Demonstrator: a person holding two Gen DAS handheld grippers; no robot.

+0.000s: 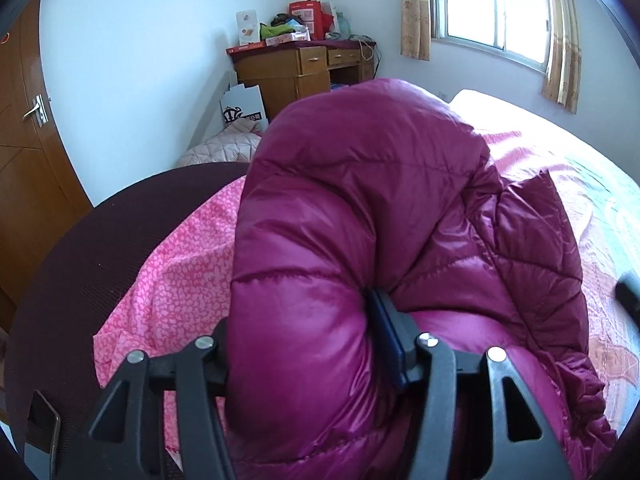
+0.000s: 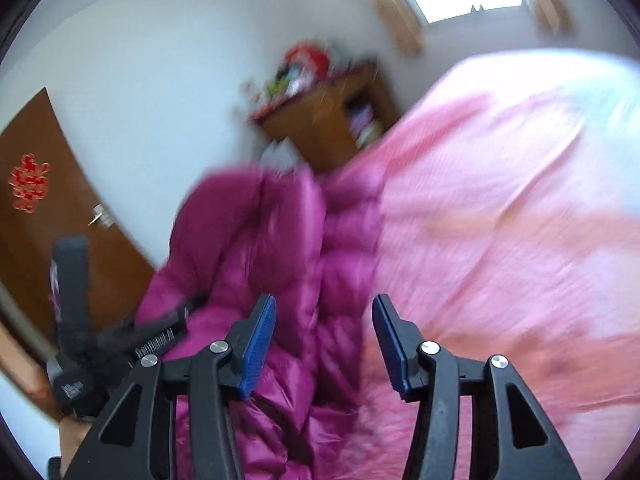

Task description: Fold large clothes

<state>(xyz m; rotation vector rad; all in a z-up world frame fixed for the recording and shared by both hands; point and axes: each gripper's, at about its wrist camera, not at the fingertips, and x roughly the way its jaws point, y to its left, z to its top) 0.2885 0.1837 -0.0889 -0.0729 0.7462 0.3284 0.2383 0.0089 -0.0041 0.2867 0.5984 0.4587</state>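
The left hand-held gripper (image 1: 304,344) is clamped on a thick fold of the magenta down jacket (image 1: 360,208), lifting it above the bed (image 1: 580,184) — the rest drapes onto the pink sheet. The right hand-held gripper (image 2: 324,340) hovers wide apart over the jacket — gripping nothing.

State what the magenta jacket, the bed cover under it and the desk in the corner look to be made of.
Magenta jacket: shiny synthetic shell, probably nylon, padded; it gleams and puffs between stitched quilt lines.
Bed cover: matte printed woven cloth, perhaps cotton.
Desk: brown wood or veneer with slight sheen; grain too small to confirm.
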